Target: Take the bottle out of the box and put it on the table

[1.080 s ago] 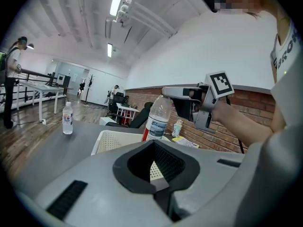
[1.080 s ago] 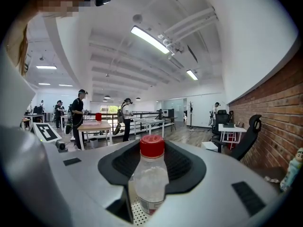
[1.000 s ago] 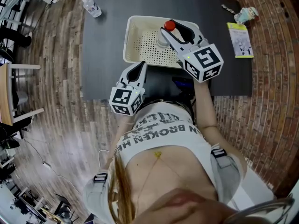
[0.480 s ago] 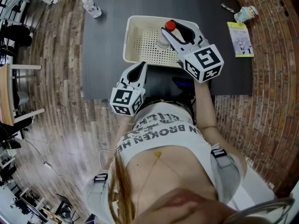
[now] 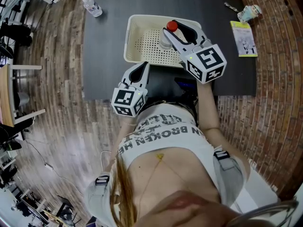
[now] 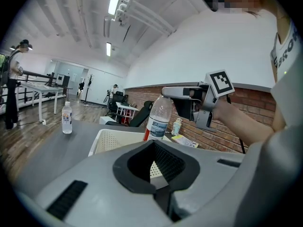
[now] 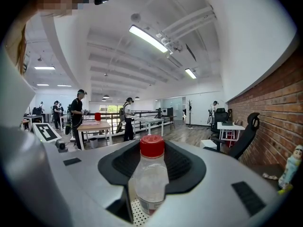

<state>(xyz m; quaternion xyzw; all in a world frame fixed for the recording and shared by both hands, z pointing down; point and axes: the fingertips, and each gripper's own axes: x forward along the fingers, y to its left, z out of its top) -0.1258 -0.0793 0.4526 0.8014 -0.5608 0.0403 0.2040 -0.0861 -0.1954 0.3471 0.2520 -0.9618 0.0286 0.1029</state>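
Nearest the person: L claw (image 5: 141,66), jaws together, empty, at the front edge of the dark bench (image 5: 104,56), just short of the white perforated box (image 5: 129,41). Further out, R claw (image 5: 170,28) sits over the box's near-right wall, jaws spread wide w/ the bottle (image 7: 150,174) between them. The pads seem to press its shoulder, just below the red cap. Bottle stands upright inside the box, long axis vertical, crosswise to the near-level claw. So R hand has it; way out is prob. straight up, clear of the wall. Far-left corner: a second bottle (image 5: 93,6).
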